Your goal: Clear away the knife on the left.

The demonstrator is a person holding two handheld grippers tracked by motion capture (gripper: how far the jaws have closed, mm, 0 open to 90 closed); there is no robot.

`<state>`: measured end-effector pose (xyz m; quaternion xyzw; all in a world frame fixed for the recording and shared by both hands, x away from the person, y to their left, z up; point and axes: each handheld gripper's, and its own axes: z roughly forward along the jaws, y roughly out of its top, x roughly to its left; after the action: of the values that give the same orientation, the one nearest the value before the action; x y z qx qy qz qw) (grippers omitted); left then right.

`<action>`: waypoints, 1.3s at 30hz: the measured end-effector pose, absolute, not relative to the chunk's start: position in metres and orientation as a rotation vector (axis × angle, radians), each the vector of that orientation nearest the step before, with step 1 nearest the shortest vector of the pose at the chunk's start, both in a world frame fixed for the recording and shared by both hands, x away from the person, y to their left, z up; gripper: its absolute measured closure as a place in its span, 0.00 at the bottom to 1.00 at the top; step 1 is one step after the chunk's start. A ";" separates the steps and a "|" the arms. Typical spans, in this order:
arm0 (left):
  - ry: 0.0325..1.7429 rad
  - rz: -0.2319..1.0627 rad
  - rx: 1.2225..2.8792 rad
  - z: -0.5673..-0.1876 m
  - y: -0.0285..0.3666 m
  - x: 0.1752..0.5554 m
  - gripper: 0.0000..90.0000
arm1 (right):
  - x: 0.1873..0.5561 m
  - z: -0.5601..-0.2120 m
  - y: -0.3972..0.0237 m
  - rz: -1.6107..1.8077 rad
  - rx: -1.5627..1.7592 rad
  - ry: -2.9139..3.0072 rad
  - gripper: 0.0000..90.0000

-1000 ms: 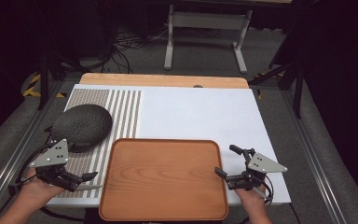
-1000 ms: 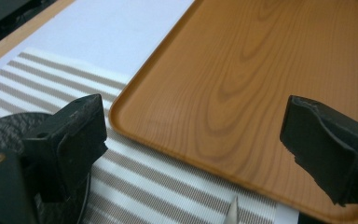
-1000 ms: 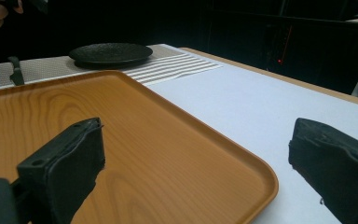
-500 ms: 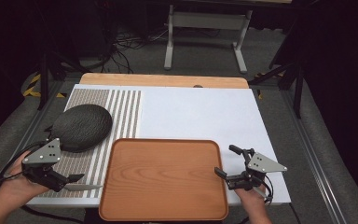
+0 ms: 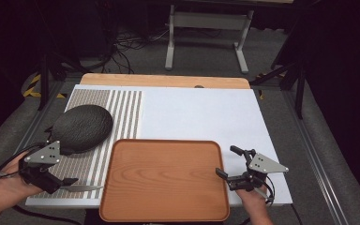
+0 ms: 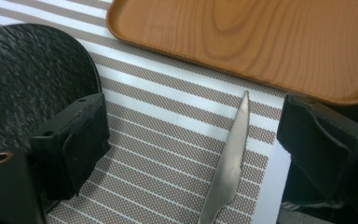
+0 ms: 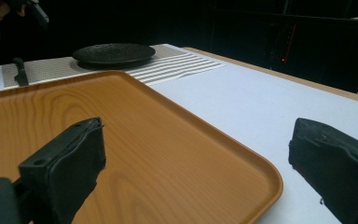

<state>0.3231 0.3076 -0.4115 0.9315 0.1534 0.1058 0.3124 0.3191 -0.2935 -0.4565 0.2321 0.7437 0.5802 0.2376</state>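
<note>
Lying on the striped mat just left of the tray (image 5: 164, 180), the knife (image 6: 227, 165) is framed, untouched, between the released left hand-held gripper (image 5: 65, 182) jaws, blade pointing right, toward the tray; the right one's well apart.

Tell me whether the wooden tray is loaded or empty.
Empty. The wooden tray shows bare wood grain across its whole floor; the knife lies outside it on the striped placemat, beside the dark plate.
</note>
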 end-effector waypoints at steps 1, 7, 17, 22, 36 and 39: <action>0.405 0.279 2.458 -0.411 0.308 0.323 0.12 | 0.319 -0.456 -0.294 1.590 0.636 2.038 0.05; 0.381 0.232 2.509 -0.415 0.312 0.327 0.16 | 0.320 -0.457 -0.293 1.596 0.637 2.043 0.05; 0.335 0.212 2.644 -0.420 0.319 0.331 0.27 | 0.319 -0.456 -0.294 1.591 0.637 2.040 0.05; 0.338 0.193 2.738 -0.422 0.319 0.331 0.31 | 0.319 -0.456 -0.294 1.594 0.634 2.041 0.05; 0.283 0.069 2.891 -0.438 0.321 0.337 0.40 | 0.320 -0.457 -0.293 1.597 0.623 2.057 0.04; 0.266 0.063 2.930 -0.442 0.321 0.337 0.42 | 0.320 -0.457 -0.292 1.596 0.619 2.057 0.04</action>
<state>0.3374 0.3213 -0.4418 0.9908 0.0899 0.0212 0.0991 0.3197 -0.2925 -0.4570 0.2252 0.7479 0.5803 0.2305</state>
